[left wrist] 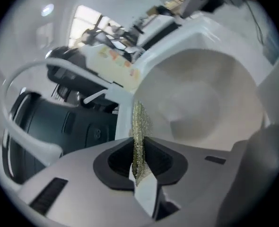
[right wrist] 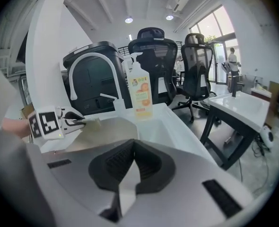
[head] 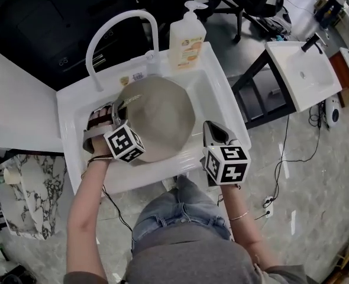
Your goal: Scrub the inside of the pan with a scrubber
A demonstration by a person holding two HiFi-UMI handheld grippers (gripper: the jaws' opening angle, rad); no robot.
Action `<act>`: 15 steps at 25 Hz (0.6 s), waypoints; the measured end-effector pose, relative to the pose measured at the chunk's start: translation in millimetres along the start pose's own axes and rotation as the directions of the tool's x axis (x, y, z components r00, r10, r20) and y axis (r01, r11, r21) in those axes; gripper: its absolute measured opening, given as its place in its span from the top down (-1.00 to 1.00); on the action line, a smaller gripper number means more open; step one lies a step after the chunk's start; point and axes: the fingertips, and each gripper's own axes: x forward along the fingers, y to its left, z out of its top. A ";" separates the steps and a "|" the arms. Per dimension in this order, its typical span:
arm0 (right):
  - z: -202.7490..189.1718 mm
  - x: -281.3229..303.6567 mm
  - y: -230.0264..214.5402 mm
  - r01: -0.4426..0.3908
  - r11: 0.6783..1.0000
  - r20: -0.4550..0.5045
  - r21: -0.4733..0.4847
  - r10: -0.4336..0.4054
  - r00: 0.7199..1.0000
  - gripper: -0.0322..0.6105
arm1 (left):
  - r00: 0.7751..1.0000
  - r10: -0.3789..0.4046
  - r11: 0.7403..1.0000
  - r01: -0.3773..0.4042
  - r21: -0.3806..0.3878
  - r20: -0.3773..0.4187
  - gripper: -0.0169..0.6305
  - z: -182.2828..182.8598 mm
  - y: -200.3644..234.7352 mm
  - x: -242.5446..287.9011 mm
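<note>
left tongs (head: 116,106) reach in over the left side of the sink (head: 68,108), clamped on the scrubber (left wrist: 138,141), forearm crossing the sink's front edge. right tongs (head: 213,132) hover at the sink's front-right rim, pressed together, empty.

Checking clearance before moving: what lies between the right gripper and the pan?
Only bare sink between right gripper and pan, per the head view.

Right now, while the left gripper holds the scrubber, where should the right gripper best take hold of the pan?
Probably the pan's right rim, approached from the right across the sink wall. No handle shows, that edge is bare and nearest the right gripper, and the left gripper holds the scrubber at the opposite edge. The right fingers are shut and empty; open them first.
</note>
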 end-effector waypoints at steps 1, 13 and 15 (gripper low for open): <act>-1.8 -3.5 -2.0 0.010 1.000 0.002 0.007 -0.010 1.000 0.87 | 1.000 -0.001 0.993 0.002 0.121 -0.012 0.73 1.8 -8.6 4.4; -7.3 -24.1 -11.2 0.057 0.998 0.015 0.039 -0.057 0.998 0.87 | 0.906 -0.315 0.742 0.421 0.522 -0.283 0.75 -33.5 -112.0 -3.9; -5.5 -22.1 -9.1 0.053 0.998 0.014 0.030 -0.053 0.998 0.87 | 0.873 -0.355 0.710 0.484 0.511 -0.333 0.75 -38.5 -120.2 -7.1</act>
